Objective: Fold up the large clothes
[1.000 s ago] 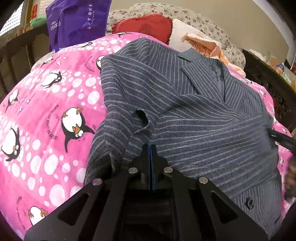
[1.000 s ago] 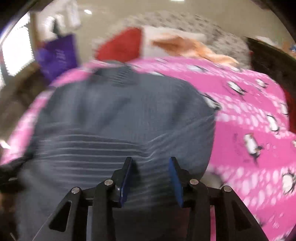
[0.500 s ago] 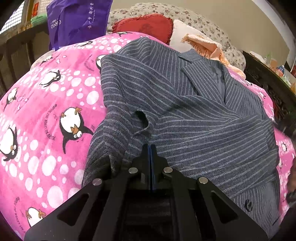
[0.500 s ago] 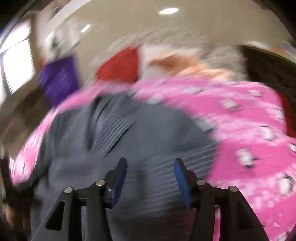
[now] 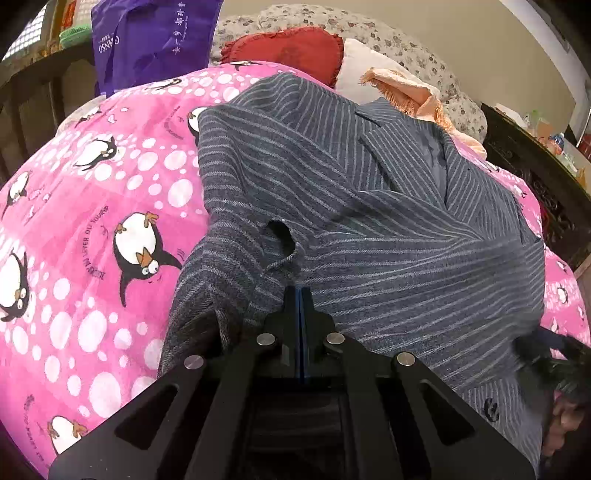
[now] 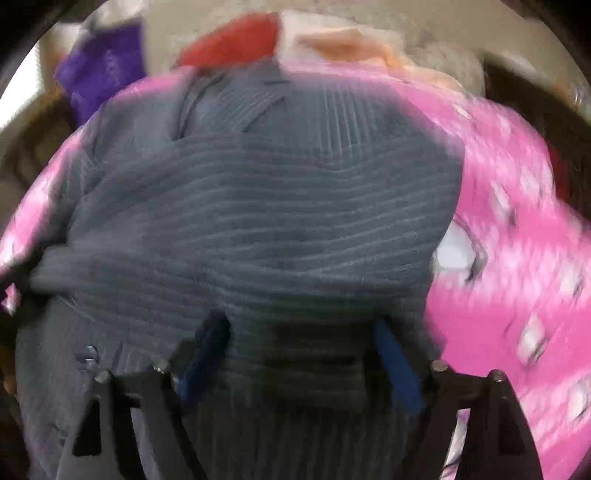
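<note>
A grey pinstriped jacket (image 5: 369, 206) lies on a pink penguin-print quilt (image 5: 85, 236), collar toward the pillows, one sleeve folded across its front. My left gripper (image 5: 300, 295) is shut at the jacket's near left edge; fabric bunches around its tips, and whether cloth is pinched between them is not clear. In the blurred right wrist view the jacket (image 6: 258, 206) fills the middle. My right gripper (image 6: 299, 339) is wide open, its blue-padded fingers (image 6: 397, 362) low over the jacket's near hem. It also shows at the left wrist view's right edge (image 5: 550, 354).
A red cushion (image 5: 288, 48), white pillow, orange cloth (image 5: 410, 92) and floral pillow lie at the bed's head. A purple bag (image 5: 147, 33) hangs at the back left. Dark carved wooden furniture (image 5: 546, 177) stands on the right. The quilt (image 6: 517, 258) extends right of the jacket.
My right gripper has opened wider and dropped low over the jacket's near hem after swinging up. The left gripper has stayed shut in place.
</note>
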Demonstrator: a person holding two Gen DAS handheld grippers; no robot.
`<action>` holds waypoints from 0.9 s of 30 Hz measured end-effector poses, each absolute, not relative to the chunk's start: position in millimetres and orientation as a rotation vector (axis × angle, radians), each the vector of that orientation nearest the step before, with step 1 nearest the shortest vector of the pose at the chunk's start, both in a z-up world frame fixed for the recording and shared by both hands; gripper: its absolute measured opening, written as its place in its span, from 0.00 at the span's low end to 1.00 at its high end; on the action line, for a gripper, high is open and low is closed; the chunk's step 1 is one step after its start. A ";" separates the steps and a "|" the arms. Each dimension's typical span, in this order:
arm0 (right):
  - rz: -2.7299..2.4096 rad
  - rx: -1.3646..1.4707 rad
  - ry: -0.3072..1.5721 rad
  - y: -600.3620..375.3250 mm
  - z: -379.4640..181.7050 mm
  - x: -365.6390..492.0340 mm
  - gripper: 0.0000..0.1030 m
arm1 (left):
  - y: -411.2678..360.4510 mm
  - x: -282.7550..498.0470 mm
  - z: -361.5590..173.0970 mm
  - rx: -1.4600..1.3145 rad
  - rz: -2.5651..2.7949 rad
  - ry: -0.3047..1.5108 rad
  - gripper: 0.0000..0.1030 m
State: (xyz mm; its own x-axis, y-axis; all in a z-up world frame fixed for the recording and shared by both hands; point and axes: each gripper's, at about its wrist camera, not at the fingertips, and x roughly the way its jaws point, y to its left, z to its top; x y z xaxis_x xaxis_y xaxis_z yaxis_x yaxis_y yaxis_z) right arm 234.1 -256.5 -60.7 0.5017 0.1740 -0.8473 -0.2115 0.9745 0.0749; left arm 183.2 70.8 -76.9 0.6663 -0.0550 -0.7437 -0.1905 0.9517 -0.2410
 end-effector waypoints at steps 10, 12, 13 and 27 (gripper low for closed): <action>0.320 -0.044 0.884 -311.3 38.1 73.6 0.65 | 75.0 179.4 -68.7 -0.304 0.016 0.877 0.03; 0.332 -0.090 0.885 -316.9 29.8 36.9 0.65 | 78.2 169.6 -51.0 -0.285 -0.028 0.878 0.03; 0.341 -0.102 0.886 -318.7 24.0 21.4 0.65 | 82.5 160.4 -41.9 -0.291 -0.047 0.875 0.04; 0.397 0.078 0.933 -325.7 -76.4 -4.2 0.75 | 42.7 -29.5 -66.7 -0.056 -0.120 0.898 0.46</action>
